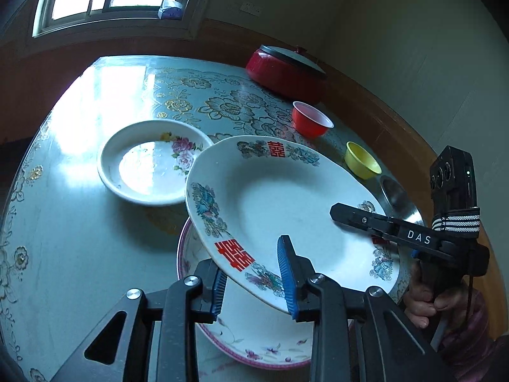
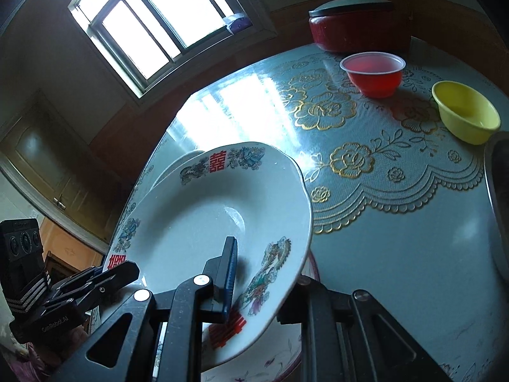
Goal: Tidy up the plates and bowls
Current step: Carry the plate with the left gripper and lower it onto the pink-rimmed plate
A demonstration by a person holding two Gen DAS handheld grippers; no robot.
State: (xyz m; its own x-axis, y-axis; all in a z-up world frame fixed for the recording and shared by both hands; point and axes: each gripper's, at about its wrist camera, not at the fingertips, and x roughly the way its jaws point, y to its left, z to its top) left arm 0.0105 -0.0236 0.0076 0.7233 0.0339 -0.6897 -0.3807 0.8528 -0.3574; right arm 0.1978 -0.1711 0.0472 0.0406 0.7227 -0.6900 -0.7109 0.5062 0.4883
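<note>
A white plate with red characters and dragon prints (image 1: pixel 280 203) is held tilted above a pink-rimmed floral plate (image 1: pixel 254 343). My left gripper (image 1: pixel 254 283) is shut on its near rim, one blue pad above and one below. My right gripper (image 2: pixel 254 273) is shut on the opposite rim of the same plate (image 2: pixel 203 222); it shows in the left wrist view (image 1: pixel 366 222) at the plate's right side. A white rose-print dish (image 1: pixel 152 162) sits on the table to the left.
A red plastic bowl (image 1: pixel 310 122), a yellow bowl (image 1: pixel 362 159) and a red lidded pot (image 1: pixel 286 70) stand at the table's back right. A steel dish (image 1: pixel 400 200) lies at the right. The table (image 1: pixel 63 222) has a floral cover.
</note>
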